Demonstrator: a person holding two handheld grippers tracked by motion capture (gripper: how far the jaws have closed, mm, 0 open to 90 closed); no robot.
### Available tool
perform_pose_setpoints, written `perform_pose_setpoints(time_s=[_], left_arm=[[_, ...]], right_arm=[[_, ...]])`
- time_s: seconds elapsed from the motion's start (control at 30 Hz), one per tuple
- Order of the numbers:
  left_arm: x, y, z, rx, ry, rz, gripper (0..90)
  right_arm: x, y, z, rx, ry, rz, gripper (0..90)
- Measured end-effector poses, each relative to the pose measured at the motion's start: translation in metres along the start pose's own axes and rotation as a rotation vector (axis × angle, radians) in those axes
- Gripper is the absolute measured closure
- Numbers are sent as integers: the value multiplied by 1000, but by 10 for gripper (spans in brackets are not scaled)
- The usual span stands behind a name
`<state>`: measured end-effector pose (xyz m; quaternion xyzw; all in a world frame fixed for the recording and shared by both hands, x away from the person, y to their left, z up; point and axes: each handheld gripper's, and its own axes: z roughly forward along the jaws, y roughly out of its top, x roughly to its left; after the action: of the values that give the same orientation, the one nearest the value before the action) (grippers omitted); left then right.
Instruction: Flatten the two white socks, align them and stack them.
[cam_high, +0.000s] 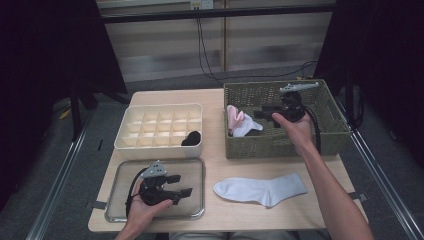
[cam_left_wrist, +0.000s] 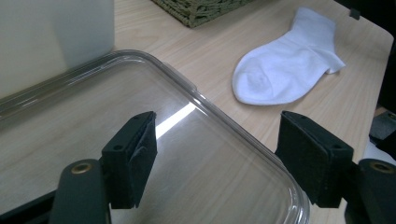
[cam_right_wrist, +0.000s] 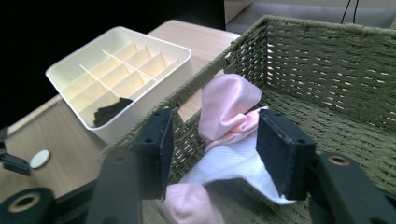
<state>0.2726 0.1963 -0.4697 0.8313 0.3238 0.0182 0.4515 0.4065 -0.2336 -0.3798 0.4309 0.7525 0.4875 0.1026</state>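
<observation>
My right gripper (cam_high: 266, 114) is out over the green wicker basket (cam_high: 332, 131), jaws pointing toward the heap of socks at its left end. Through the right gripper view its jaws stand partly apart, framing a pink sock (cam_right_wrist: 227, 109) and a white sock (cam_right_wrist: 231, 161) lying under it; the pads are not pressing on either one, so nothing is held. The heap sits against the basket's left wall (cam_high: 239, 122).

My left gripper (cam_high: 181, 185) sits low over the clear plastic lid (cam_high: 195, 170) at the front left of the table (cam_high: 215, 97). Its jaws gape wide with nothing between them, only the lid's glossy surface below (cam_left_wrist: 201, 154).

A white sock (cam_high: 261, 189) lies flat on the table, just right of the lid and in front of the basket. The cream divided box (cam_high: 159, 127) stands behind the lid, with a dark rolled item (cam_high: 191, 138) in a front compartment near its right side.
</observation>
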Motion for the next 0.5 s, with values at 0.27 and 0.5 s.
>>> perform_pose_setpoints(time_s=[0.27, 0.5], left_arm=[[0, 0, -1, -4, 2, 5, 268], [-1, 0, 0, -2, -7, 9, 268]], right_arm=[[-10, 7, 25, 31, -19, 13, 474], [-14, 15, 43, 100, -45, -6, 474]])
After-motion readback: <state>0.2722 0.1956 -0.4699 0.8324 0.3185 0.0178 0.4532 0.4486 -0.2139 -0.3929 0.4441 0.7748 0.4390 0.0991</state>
